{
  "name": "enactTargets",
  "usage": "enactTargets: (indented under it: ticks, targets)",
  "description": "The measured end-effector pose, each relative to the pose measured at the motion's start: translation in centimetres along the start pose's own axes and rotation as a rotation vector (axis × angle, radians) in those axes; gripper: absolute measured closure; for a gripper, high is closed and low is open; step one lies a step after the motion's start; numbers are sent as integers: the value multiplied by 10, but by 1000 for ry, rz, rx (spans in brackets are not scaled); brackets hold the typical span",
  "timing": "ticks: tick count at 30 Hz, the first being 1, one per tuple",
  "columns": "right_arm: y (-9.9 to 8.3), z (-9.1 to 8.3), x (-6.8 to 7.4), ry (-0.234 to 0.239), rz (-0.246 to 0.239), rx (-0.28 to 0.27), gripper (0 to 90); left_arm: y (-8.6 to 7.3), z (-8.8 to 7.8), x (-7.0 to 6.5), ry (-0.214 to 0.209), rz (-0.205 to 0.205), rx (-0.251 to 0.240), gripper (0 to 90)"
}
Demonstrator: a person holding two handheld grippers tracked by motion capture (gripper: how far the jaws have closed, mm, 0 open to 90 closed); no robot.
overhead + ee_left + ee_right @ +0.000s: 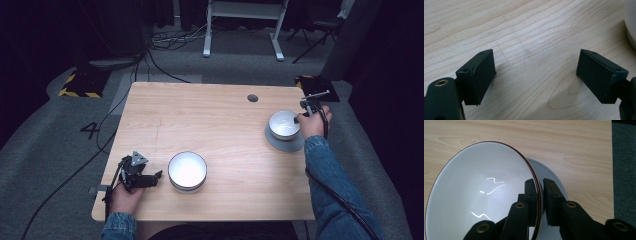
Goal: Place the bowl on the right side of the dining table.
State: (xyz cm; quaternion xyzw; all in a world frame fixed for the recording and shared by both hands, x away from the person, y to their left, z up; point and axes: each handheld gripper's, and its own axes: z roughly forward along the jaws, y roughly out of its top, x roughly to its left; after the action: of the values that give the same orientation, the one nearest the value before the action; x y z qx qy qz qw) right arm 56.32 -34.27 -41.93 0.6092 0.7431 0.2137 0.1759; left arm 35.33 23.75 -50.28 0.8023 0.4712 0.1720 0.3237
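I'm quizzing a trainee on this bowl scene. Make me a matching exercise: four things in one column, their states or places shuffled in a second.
Things:
1. left tongs
2. right tongs
3. near bowl
4. grey plate

States:
A. under the far bowl
B. shut on a bowl's rim
C. open over bare table
D. stands free beside the left tongs

Pairs: 1-C, 2-B, 3-D, 4-A

1. The table [220, 110] takes up the middle of the high view.
2. A bowl [284, 124] stands on a plate [280, 143] at the table's right side.
3. The right gripper [301, 118] sits at that bowl's right rim, one jaw inside the wall and one outside.
4. A second bowl [187, 171] stands lower centre, well apart from the first.
5. The left gripper [159, 175] lies just left of the second bowl, near the table's lower left corner.
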Motion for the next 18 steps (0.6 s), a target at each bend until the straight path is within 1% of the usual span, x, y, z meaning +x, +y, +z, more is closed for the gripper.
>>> enactTargets:
  ticks: [7,9,10,11,17,18]
  targets:
    - [-3,2,-5,5,12,1,825,0,0,0,0,1,1,158]
    - [-4,2,-6,14,16,0,826,0,0,0,5,3,-2,158]
    - [-4,3,-6,8,13,0,827,0,0,0,0,0,0,158]
    - [-4,3,-6,8,12,0,827,0,0,0,5,1,0,158]
    - [-6,4,-10,19,22,2,830,0,0,0,-1,-1,1,158]
    - [-6,4,-10,12,25,2,830,0,0,0,7,3,-1,158]
